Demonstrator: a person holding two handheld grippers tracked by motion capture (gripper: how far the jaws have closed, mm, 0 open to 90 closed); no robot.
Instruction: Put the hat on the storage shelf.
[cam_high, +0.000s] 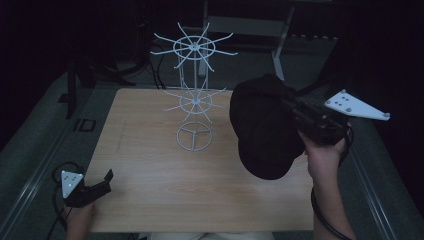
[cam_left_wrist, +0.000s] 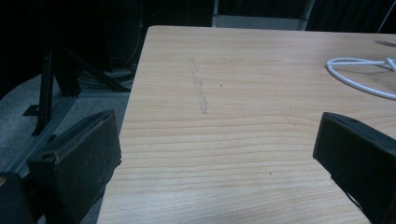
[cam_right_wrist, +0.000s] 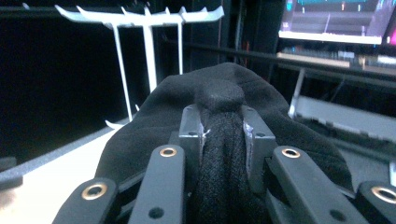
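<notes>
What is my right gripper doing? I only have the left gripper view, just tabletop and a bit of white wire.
Observer: The right gripper is shut on a black cap, held above the table.
Operator: And that white wire?
Observer: It is the round base of a white wire hook stand with two tiers of hooks.
Operator: Anything hanging on it?
Observer: No, both tiers are bare.
</notes>
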